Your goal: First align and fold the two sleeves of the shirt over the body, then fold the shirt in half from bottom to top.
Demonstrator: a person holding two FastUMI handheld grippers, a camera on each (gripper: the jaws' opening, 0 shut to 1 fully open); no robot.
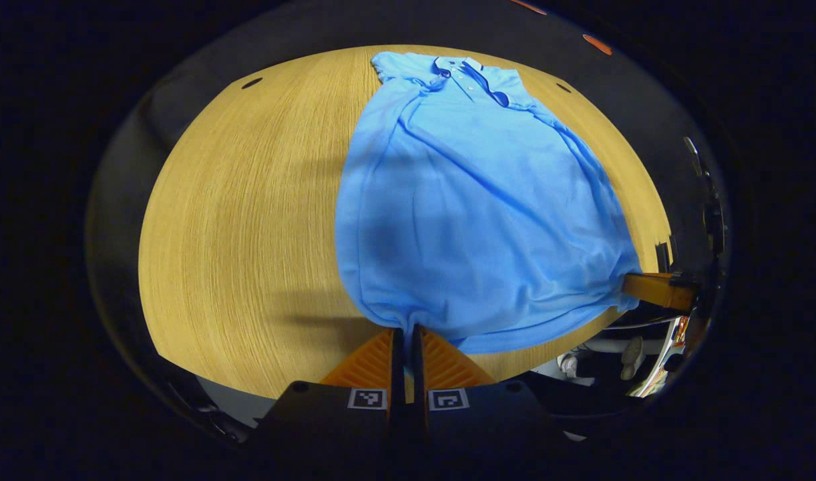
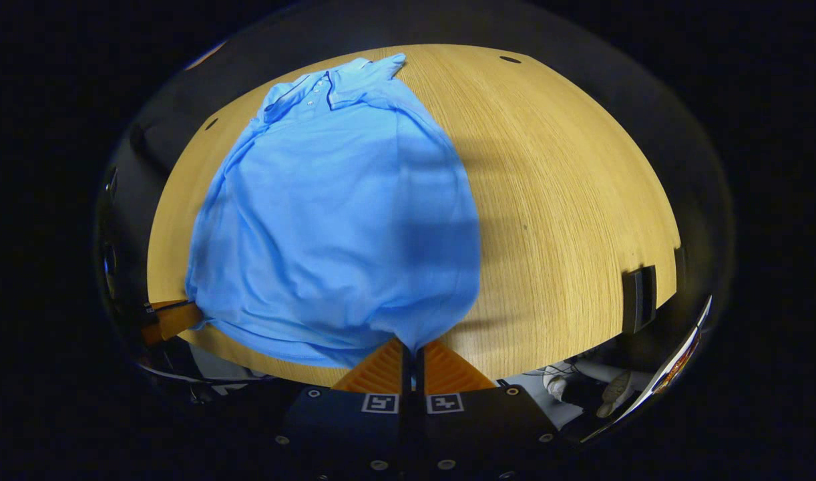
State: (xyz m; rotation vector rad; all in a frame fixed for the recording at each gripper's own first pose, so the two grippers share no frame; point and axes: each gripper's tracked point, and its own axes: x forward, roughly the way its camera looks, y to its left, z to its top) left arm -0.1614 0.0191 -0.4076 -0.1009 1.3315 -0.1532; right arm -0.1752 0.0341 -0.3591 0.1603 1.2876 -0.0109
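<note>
A light blue polo shirt (image 1: 475, 200) lies face up on the wooden desk (image 1: 248, 220), collar (image 1: 471, 70) with its dark-trimmed button placket toward the far edge, hem toward the near edge. Both short sleeves are folded in over the body, leaving a narrow, roughly rectangular shape with soft wrinkles. The two hem corners are lifted slightly at the near edge, gathered into small pinched folds

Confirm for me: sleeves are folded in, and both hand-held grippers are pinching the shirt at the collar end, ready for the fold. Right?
Not the collar end. Each hand-held gripper, left and right, is shut on the hem of the blue shirt, as each gripper's own view shows. The collar lies at the table's far side. The rest stands.
</note>
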